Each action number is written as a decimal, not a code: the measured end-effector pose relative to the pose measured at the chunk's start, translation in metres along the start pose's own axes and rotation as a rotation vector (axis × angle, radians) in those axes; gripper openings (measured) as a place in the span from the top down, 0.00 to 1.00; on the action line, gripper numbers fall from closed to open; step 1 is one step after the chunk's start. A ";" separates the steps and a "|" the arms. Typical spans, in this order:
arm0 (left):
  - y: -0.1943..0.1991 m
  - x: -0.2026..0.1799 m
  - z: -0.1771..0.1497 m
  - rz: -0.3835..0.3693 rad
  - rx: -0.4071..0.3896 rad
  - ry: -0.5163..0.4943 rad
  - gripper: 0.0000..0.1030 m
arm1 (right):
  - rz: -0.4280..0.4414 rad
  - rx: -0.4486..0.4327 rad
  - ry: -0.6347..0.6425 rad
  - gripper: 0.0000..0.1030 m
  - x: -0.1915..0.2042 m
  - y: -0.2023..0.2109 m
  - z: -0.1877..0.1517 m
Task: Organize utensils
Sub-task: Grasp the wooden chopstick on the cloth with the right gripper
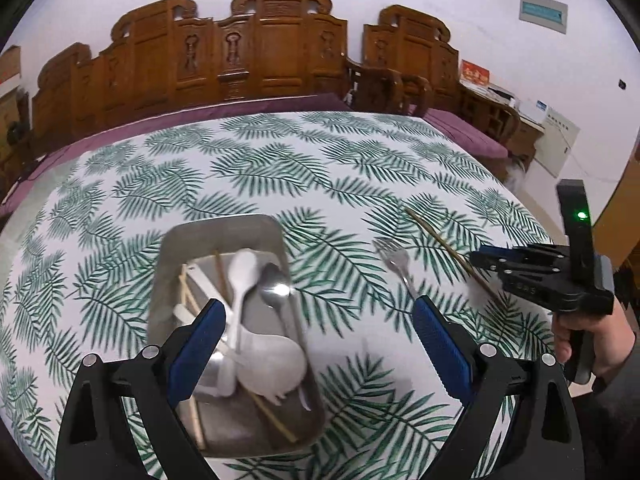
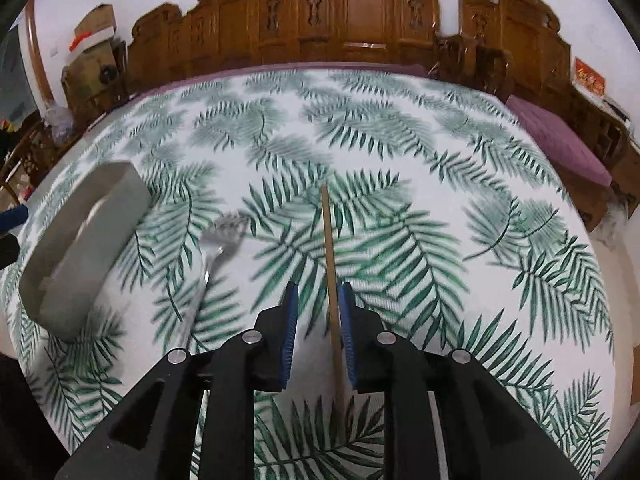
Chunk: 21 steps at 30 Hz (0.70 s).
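A metal tray (image 1: 176, 240) on the leaf-print tablecloth holds white plastic spoons (image 1: 244, 276), a metal spoon (image 1: 276, 288) and several wooden chopsticks. My left gripper (image 1: 316, 340) is open and empty, just above the tray's right side. A metal fork (image 1: 396, 264) lies on the cloth right of the tray; it also shows in the right wrist view (image 2: 216, 248). A wooden chopstick (image 2: 330, 264) lies between the fingers of my right gripper (image 2: 318, 320), which is partly open around it, the chopstick close to the right pad. The right gripper also shows in the left wrist view (image 1: 492, 264).
The tray shows from the side in the right wrist view (image 2: 80, 256). A carved wooden bench (image 1: 260, 52) with purple cushions stands behind the table. The table edge (image 1: 540, 216) drops off at the right.
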<state>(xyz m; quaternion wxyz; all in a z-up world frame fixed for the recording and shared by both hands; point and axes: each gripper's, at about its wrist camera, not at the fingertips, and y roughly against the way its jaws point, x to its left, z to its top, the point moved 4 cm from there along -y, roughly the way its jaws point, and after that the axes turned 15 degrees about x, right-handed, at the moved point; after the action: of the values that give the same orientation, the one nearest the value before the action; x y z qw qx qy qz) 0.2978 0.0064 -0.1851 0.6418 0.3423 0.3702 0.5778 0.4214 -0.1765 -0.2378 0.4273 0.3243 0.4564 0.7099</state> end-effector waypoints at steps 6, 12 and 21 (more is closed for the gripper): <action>-0.008 -0.020 -0.003 -0.006 0.014 -0.027 0.12 | -0.004 0.037 0.019 0.78 -0.001 -0.011 -0.004; -0.015 -0.032 -0.005 -0.001 0.029 -0.043 0.12 | -0.036 0.061 0.025 0.78 -0.005 -0.020 -0.005; -0.021 -0.041 -0.008 -0.001 0.043 -0.055 0.12 | -0.037 0.064 0.044 0.94 -0.007 -0.022 -0.003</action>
<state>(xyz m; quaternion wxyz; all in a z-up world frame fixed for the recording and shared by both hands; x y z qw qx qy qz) 0.2988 -0.0369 -0.2043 0.6443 0.3718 0.3650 0.5598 0.4282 -0.1789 -0.2593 0.4195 0.3135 0.4940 0.6941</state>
